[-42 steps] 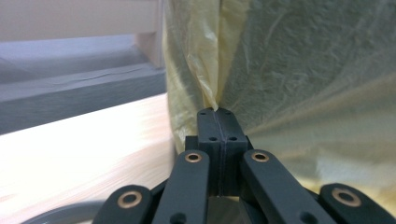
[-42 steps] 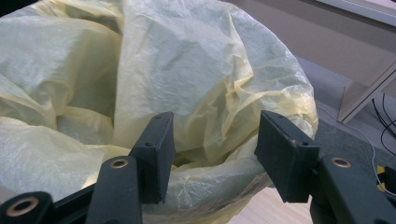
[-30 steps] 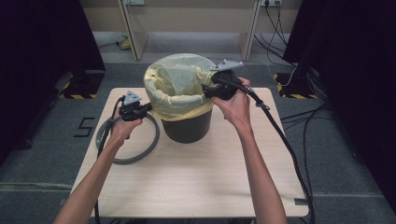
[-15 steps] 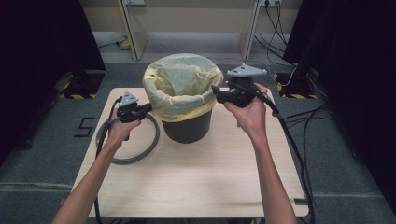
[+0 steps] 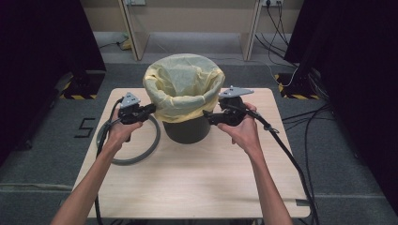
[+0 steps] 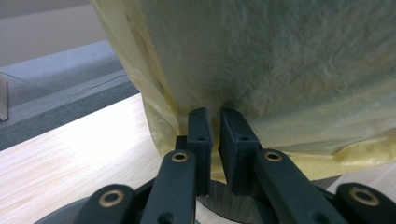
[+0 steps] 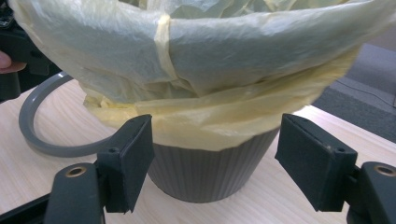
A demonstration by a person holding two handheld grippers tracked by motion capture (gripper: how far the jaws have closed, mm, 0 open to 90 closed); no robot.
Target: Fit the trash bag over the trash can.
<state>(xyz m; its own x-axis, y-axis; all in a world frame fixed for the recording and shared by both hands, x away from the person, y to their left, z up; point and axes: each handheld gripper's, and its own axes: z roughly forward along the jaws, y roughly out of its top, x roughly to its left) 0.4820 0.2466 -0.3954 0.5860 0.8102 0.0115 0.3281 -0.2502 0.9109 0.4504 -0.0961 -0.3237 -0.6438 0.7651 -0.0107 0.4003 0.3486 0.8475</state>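
A grey ring [image 5: 133, 150] lies on the table [image 5: 197, 187] at the left. Above it, the left gripper [image 5: 149, 110] pinches the yellow bag [image 5: 184, 84] lining the dark bin [image 5: 187, 131] mid-table. The right gripper [image 5: 209, 117], jaws just widened and released, faces the bag's overhang.
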